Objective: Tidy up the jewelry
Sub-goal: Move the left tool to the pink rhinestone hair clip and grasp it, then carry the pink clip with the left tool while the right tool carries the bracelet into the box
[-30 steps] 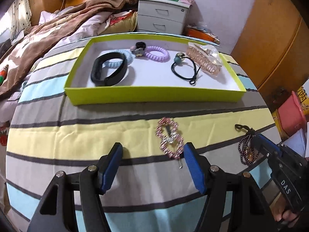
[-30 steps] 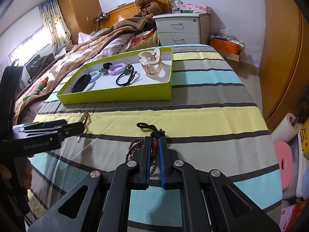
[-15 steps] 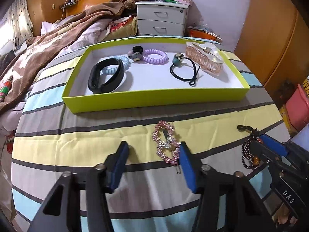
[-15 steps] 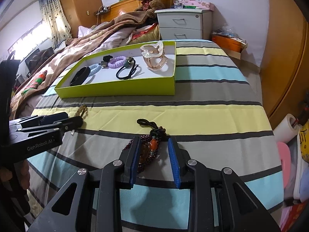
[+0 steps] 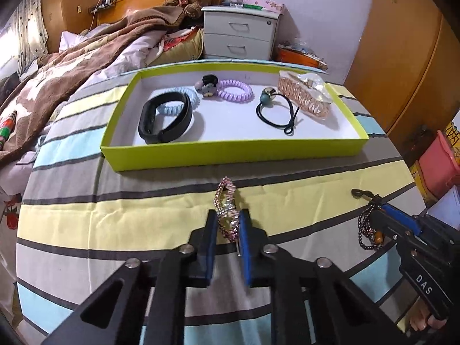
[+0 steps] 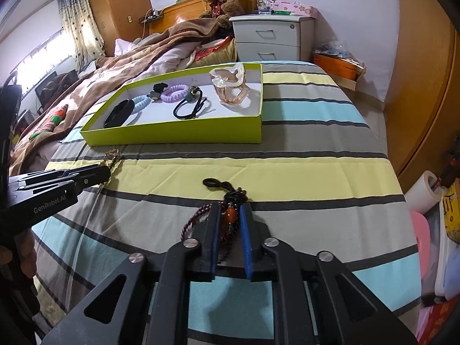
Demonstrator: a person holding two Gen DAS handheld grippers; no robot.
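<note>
a pink rhinestone hair clip (image 5: 227, 214) lies lengthwise on the striped bed, near side of a lime-green tray (image 5: 230, 151). to its right lies a dark beaded bracelet (image 6: 227, 221) with an orange bead. the tray holds hair ties, a black band and a clear claw clip.

Each black gripper (image 5: 225, 224) has blue pads (image 5: 245, 241), silver screws and white lettering.

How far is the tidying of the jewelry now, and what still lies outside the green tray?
Done: the green tray already holds a black band, blue and purple coil ties, a black elastic and a pink clip.

In hand: the left claw has just closed on the pink crystal clip; the right claw on the bead bracelet.

Left: both pieces still lie on the striped bedcover.
</note>
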